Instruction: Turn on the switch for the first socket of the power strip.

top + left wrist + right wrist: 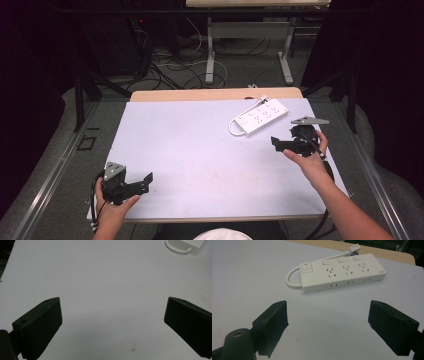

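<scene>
A white power strip (260, 116) with a red-marked switch, several sockets and a short looped cord lies flat at the far right of the white table sheet (200, 150). My right gripper (276, 143) hovers just in front of it, open, with nothing between its jaws. In the right gripper view the power strip (342, 273) lies ahead of the open right gripper (328, 305). My left gripper (148, 180) stands open and empty at the near left corner. The left gripper view has the open left gripper (113, 302) over bare sheet, and the power strip (185, 245) at the top right edge.
A wooden table edge (215, 94) runs beyond the sheet. Behind it, another table's metal legs (210, 55) and loose cables (170, 70) sit on the floor. Dark frame bars (79, 100) flank both sides.
</scene>
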Available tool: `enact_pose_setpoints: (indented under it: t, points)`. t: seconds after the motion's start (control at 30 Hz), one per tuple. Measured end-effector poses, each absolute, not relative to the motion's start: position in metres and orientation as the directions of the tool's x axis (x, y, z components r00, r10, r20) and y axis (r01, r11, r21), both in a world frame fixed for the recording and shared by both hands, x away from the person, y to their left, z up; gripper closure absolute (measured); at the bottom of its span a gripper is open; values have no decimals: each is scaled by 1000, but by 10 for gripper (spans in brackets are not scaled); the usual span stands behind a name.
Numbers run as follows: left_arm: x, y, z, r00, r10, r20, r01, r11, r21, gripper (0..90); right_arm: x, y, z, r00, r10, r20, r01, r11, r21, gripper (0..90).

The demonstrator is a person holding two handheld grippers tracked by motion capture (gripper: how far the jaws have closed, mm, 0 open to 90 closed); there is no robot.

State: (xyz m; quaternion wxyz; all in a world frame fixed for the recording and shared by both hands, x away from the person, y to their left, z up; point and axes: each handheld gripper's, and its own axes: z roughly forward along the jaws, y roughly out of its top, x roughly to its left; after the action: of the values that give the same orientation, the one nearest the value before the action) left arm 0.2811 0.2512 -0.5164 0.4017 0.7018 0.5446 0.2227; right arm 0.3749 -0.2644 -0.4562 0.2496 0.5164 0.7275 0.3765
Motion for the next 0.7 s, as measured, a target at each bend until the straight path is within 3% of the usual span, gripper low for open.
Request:
enact_pose_setpoints:
  t: [0.37, 0.7]
  points:
    - [282, 251, -517, 306, 943, -131, 587, -79, 805, 15, 389, -265, -454, -361, 932, 36, 588, 198, 784, 164]
    - [282, 251, -518, 312, 941, -129, 589, -85, 804, 15, 409, -262, -452, -371, 928, 28, 594, 214, 776, 276]
